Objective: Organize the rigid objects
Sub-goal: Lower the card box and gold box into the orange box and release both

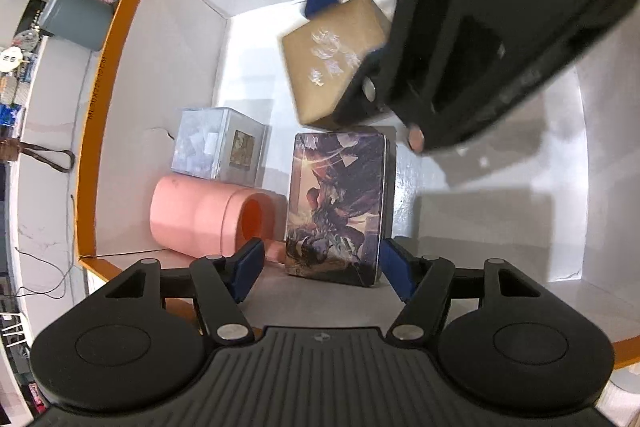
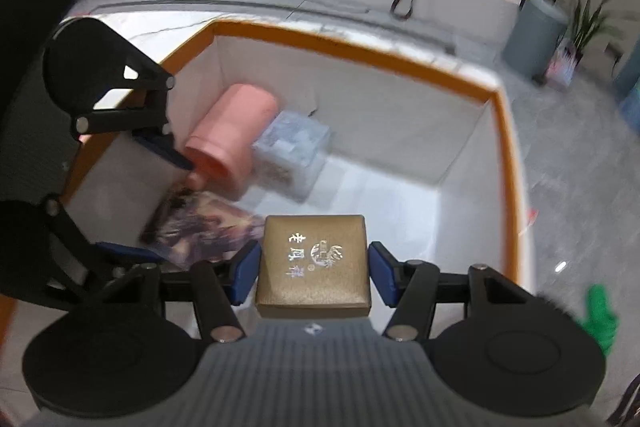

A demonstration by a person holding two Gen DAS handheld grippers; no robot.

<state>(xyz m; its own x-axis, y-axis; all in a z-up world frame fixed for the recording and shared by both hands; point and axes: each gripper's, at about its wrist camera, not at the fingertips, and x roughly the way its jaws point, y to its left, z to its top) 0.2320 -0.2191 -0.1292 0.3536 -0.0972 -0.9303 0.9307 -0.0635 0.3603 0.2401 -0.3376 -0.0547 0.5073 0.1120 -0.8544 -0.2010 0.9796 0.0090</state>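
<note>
An orange-rimmed white box [image 1: 120, 27] holds a pink cylinder [image 1: 200, 215] on its side, a clear cube case [image 1: 218, 143] and an illustrated tin [image 1: 336, 203]. My left gripper [image 1: 320, 267] stands open around the tin's near end, its blue pads beside the tin's sides. My right gripper [image 2: 312, 271] is shut on a gold-brown box [image 2: 314, 263] with silver characters, held above the box interior. In the left wrist view the gold-brown box [image 1: 332, 63] hangs over the tin's far end. The tin [image 2: 204, 231], cylinder [image 2: 232, 135] and case [image 2: 292, 155] show blurred in the right wrist view.
The white box floor [image 2: 400, 211] lies right of the tin and case. Its orange rim [image 2: 508, 163] runs on the right. A grey bin [image 1: 76, 19] and plant stand beyond the box. A green object [image 2: 600, 315] lies outside at right.
</note>
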